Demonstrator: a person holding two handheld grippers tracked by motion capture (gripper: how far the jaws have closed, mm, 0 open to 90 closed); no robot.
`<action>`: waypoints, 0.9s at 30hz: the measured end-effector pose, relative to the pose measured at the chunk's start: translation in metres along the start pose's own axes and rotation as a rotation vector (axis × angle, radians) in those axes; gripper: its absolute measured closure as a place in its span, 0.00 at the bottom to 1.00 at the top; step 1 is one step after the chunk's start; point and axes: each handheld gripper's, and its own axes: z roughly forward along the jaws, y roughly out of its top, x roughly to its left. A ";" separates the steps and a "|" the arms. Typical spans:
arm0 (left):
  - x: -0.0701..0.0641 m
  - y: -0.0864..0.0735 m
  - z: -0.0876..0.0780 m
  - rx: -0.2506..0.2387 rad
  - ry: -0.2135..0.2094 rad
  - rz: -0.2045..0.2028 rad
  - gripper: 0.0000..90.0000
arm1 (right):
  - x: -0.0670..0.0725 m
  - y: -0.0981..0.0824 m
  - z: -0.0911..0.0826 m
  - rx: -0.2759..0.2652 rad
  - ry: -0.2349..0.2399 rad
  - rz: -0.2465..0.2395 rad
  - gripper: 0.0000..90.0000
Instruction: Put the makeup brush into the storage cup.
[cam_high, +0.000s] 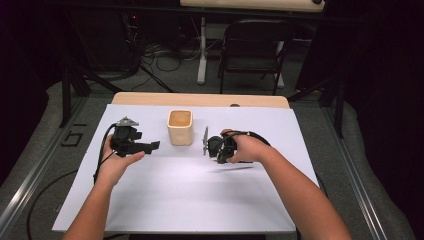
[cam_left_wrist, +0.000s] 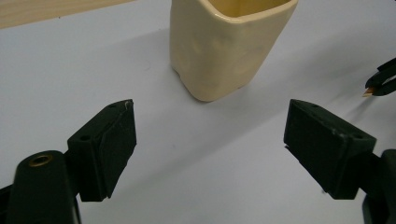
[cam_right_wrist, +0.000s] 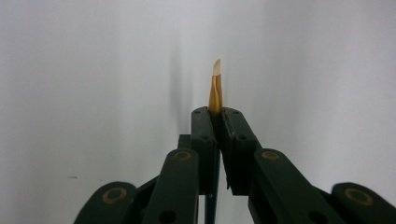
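A cream ceramic cup (cam_high: 180, 127) with squarish sides stands upright on the white sheet (cam_high: 165, 195) between the two hands; the left gripper view has it close up, cup (cam_left_wrist: 224, 46). My left gripper (cam_high: 152, 146) lies level, pointing at the cup from its left, jaws wide open and empty (cam_left_wrist: 210, 121). My right gripper (cam_high: 219, 160), right of the cup, tilts down at the sheet. It (cam_right_wrist: 218, 112) is shut on a thin tool with a gold ferrule and pale flat tip (cam_right_wrist: 215, 86), which sticks out past the jaws. That tip (cam_left_wrist: 369, 92) also peeks in beside the cup.
The white sheet covers a wooden table (cam_high: 200, 99). Beyond the far edge stand a black folding chair (cam_high: 252, 50) and cables on the floor (cam_high: 160, 60). Each gripper's black cable (cam_high: 102, 155) trails over the sheet near the hands.
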 end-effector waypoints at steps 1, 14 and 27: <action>0.000 0.000 0.000 0.000 0.000 0.001 0.19 | 0.000 0.000 -0.003 -0.015 -0.007 0.017 0.94; -0.003 0.000 -0.001 -0.017 -0.001 0.016 0.23 | -0.002 -0.005 -0.030 -0.172 -0.052 0.116 0.94; -0.005 0.000 -0.002 -0.027 0.003 0.040 0.25 | -0.002 -0.019 -0.043 -0.394 -0.083 0.278 0.94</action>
